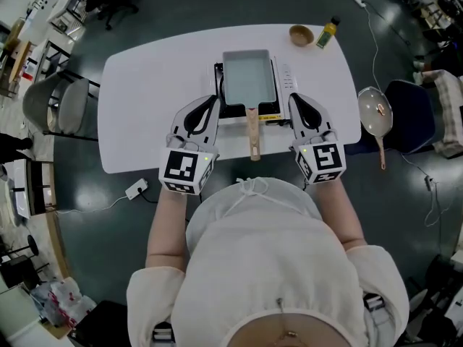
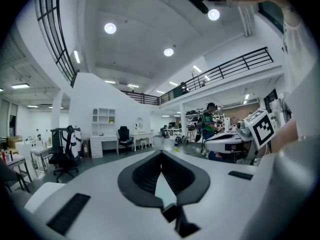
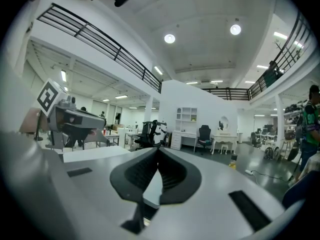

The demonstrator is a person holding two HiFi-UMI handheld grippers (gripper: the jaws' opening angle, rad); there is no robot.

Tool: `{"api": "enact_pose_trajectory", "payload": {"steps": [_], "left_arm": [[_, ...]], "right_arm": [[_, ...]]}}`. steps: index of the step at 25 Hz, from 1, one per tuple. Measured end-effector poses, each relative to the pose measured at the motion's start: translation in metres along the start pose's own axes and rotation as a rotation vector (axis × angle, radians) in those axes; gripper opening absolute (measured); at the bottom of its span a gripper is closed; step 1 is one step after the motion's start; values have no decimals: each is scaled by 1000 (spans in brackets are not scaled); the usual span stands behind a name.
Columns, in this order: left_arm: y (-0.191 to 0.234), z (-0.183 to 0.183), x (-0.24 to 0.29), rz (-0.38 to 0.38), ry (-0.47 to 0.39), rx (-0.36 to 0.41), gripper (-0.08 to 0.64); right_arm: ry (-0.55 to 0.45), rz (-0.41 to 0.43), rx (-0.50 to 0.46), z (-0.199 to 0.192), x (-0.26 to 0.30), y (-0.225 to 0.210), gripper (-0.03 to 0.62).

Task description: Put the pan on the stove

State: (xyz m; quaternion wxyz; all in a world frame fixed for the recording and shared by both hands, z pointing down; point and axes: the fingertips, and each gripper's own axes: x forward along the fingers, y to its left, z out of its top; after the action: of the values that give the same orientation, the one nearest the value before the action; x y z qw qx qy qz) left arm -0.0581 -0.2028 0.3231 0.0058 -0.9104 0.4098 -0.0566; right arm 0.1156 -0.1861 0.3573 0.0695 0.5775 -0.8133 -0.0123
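1. The left gripper (image 1: 211, 101), jaws pressed together with nothing between them, is over the table (image 1: 145, 121) just left of the stove (image 1: 218, 85).
2. The rectangular pan (image 1: 249, 76) sits on the stove, its handle (image 1: 253, 132) pointing at the person.
3. The right gripper (image 1: 294, 97), likewise pressed together and empty, is just right of the stove.
4. A round pan (image 1: 375, 112) lies beyond the table's right end.

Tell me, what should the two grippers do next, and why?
Probably nothing more than drawing both back: the rectangular pan already sits on the portable stove, handle toward the person, and the left gripper and right gripper flank it with jaws shut on nothing.
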Motion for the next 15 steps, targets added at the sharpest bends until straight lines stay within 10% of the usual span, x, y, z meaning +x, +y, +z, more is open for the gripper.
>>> {"api": "enact_pose_trajectory", "payload": {"steps": [15], "left_arm": [[16, 0, -3, 17, -14, -23, 21]], "right_arm": [[-15, 41, -45, 10, 3, 11, 2]]}}
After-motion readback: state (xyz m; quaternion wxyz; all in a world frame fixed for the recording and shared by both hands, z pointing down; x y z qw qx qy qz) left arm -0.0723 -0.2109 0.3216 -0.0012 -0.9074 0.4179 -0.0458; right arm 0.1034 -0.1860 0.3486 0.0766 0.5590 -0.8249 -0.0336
